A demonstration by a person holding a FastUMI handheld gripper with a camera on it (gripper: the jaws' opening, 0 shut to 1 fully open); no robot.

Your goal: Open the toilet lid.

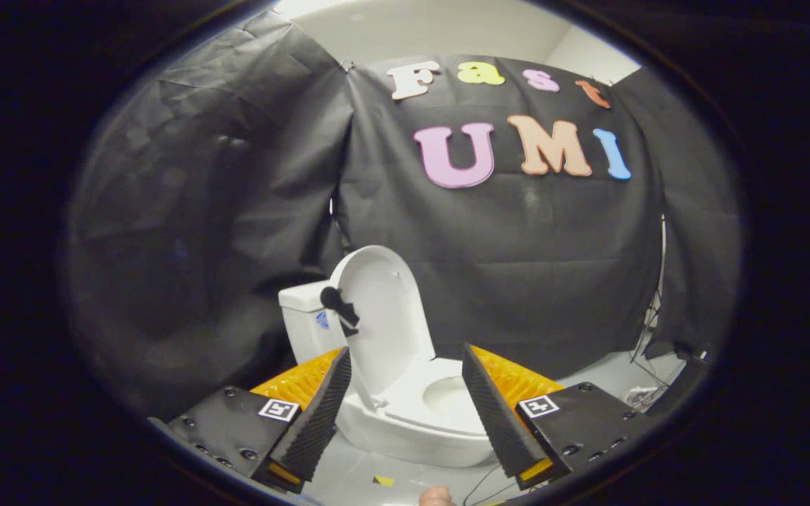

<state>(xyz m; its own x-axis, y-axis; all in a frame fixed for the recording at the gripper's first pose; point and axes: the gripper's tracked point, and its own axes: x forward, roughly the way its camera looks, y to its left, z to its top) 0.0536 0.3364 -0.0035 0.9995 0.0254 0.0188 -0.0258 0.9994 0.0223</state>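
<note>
In the gripper view, the toilet (pixel 412 414) is sitting on the pale floor (pixel 363 474) just ahead of the gripper (pixel 405 407), whose jaws are standing released and gripping nothing. The toilet lid (pixel 384 316) is standing raised, leaning back beside the toilet's tank (pixel 306 320), leaving the toilet's seat (pixel 433 400) uncovered

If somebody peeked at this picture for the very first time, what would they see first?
Probably the small white plastic toilet, standing on the pale floor just beyond the gripper, in front of the crinkled black cloth wall. Its rounded white lid is already tipped up, leaning back by the boxy white tank, with a little black knob on its edge. The gripper's two fingers are spread apart, holding nothing.
</note>
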